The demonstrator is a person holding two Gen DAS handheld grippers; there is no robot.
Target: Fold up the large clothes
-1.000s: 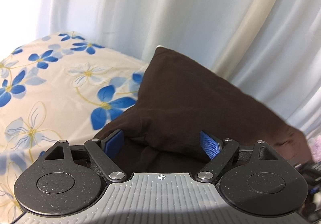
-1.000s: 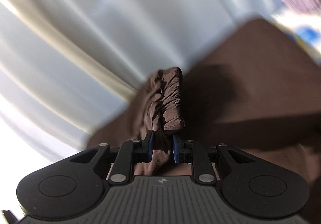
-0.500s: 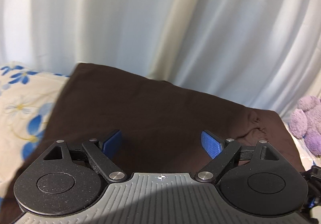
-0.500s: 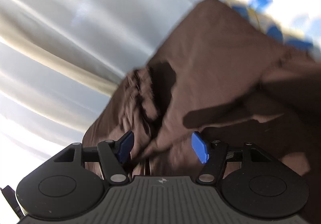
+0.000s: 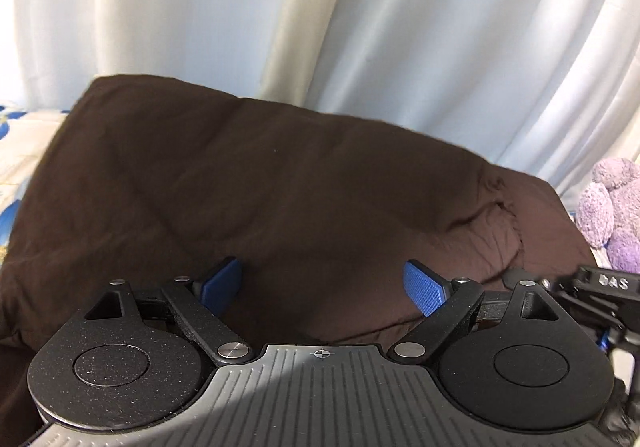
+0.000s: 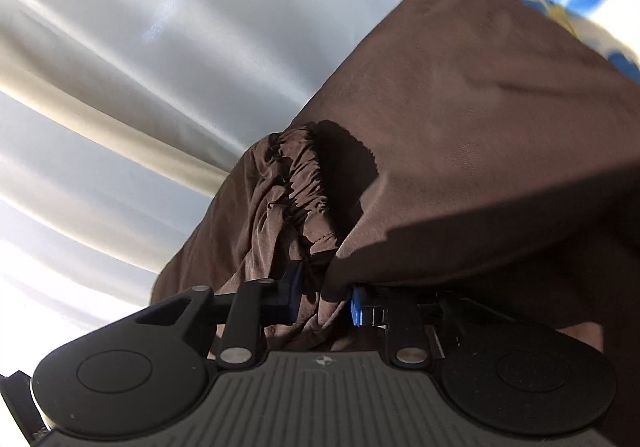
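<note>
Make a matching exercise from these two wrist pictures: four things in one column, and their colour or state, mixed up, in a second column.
Things:
1. left gripper
2. right gripper
3. fluffy plush toy
4. pleated curtain

States or colours:
A. purple
B. jaws wide apart, holding nothing
C. pale white, hanging behind
D. jaws closed on the dark brown cloth garment

Pairs: 1-B, 2-D, 3-A, 4-C
</note>
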